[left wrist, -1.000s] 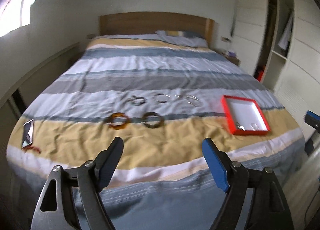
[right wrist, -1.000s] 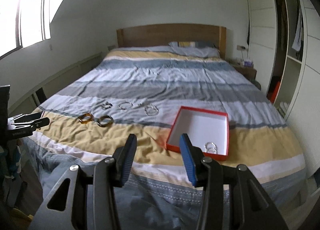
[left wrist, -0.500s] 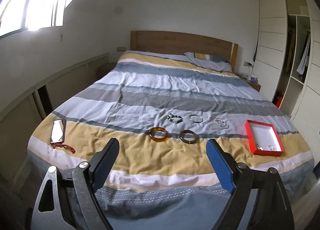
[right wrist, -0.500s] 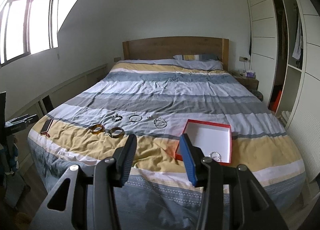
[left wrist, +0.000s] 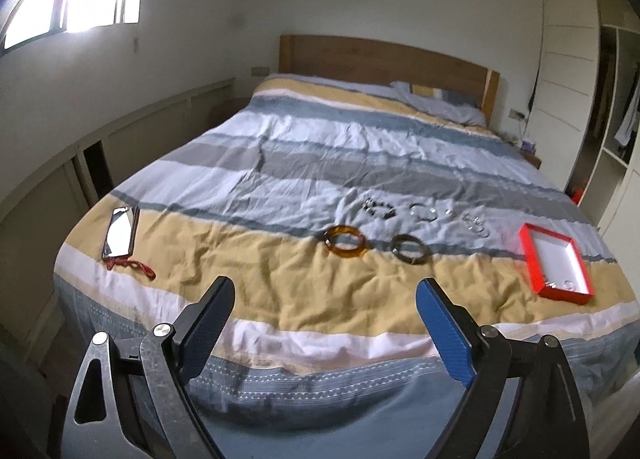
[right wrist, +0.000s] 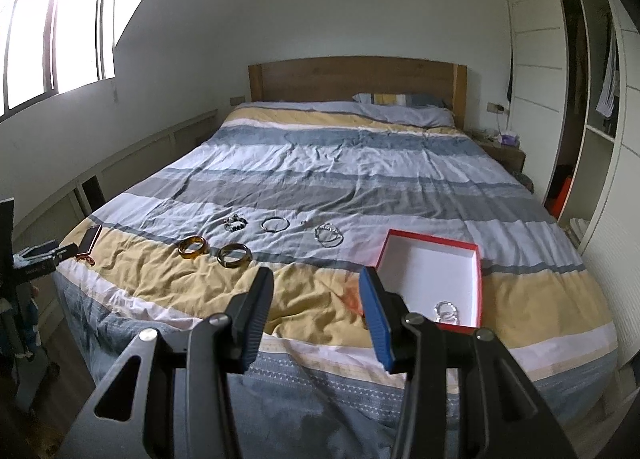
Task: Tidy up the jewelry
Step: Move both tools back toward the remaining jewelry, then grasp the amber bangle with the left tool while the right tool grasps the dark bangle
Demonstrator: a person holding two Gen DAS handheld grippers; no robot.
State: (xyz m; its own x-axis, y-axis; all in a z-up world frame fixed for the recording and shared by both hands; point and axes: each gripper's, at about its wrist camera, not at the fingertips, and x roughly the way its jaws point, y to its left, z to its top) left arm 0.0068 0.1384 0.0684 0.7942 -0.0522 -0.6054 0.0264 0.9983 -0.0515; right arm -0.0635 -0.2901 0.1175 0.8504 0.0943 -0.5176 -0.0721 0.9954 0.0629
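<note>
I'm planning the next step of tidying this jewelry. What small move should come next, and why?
Probably bring the right gripper forward over the beaded bracelet, the loose piece lying nearest the red box. Both grippers are open and hold nothing, well short of the jewelry, and the box has only a little in it.

A wide bed fills the room, spread with a quilt striped in yellow, white, grey and blue, a pillow lying before a wooden headboard. Daylight pours through a window high in the left wall; the back wall is plain white. On the right stands a white wardrobe with open shelves and hanging clothes, and a low nightstand sits beside the bed.
</note>
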